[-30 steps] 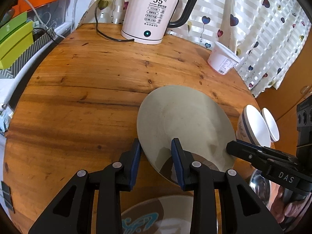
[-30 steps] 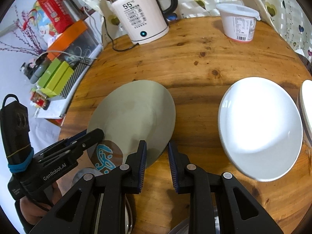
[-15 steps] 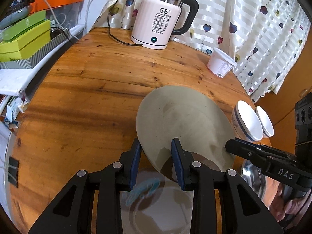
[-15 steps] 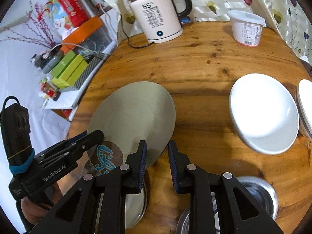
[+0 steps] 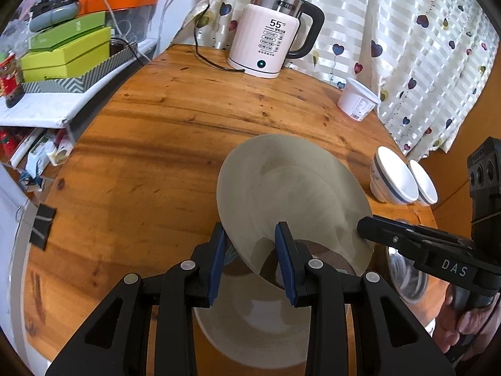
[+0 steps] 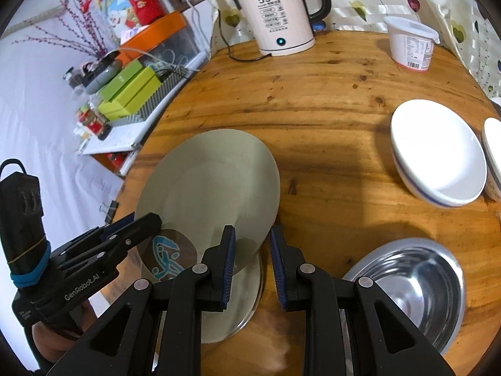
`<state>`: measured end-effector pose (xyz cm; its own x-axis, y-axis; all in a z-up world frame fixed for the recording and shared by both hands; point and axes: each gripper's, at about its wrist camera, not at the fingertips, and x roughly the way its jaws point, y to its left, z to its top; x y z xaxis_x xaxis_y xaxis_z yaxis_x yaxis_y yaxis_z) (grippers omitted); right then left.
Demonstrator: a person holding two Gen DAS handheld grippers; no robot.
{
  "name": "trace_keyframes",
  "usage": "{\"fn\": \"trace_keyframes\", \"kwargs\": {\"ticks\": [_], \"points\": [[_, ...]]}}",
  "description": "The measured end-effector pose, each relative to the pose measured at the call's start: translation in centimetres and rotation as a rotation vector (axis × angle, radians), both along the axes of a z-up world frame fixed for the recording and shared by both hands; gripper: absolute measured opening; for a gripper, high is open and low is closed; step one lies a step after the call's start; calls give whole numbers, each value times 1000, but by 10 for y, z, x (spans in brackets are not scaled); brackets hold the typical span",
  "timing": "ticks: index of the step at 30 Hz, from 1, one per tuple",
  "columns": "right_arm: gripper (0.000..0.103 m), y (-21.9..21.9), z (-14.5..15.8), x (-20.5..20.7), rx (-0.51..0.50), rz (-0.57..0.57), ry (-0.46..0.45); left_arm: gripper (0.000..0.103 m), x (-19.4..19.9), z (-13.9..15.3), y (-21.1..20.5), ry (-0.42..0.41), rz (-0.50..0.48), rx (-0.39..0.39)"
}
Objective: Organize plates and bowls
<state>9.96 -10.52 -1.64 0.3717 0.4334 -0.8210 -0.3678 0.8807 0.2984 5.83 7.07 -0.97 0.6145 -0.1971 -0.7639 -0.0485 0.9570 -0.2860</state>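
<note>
Round wooden table (image 5: 162,144): both the left tool (image 5: 252,260) and right tool (image 6: 250,266) pinch the tilted grey plate (image 5: 288,194) at 6 o'clock, above another plate (image 5: 253,322); white bowls (image 6: 438,159) at 3 o'clock.

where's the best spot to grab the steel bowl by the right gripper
Judging from the right wrist view, take the steel bowl by its rim, on the near-left arc closest to the right gripper. It sits upright and open, so one finger can drop inside and one outside. Its walls are wide and curved, too broad to span, so a top-down rim pinch looks safest.
</note>
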Motion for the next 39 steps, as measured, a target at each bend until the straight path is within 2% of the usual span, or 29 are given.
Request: {"fn": "trace_keyframes", "kwargs": {"ticks": [23,39], "points": [[22,10,-14,-29,-43,69,14,33,-45,-9,-2,17,39,30],[22,19,-24,-45,-76,115,34,33,-61,-18,-4,40,76,71]]}}
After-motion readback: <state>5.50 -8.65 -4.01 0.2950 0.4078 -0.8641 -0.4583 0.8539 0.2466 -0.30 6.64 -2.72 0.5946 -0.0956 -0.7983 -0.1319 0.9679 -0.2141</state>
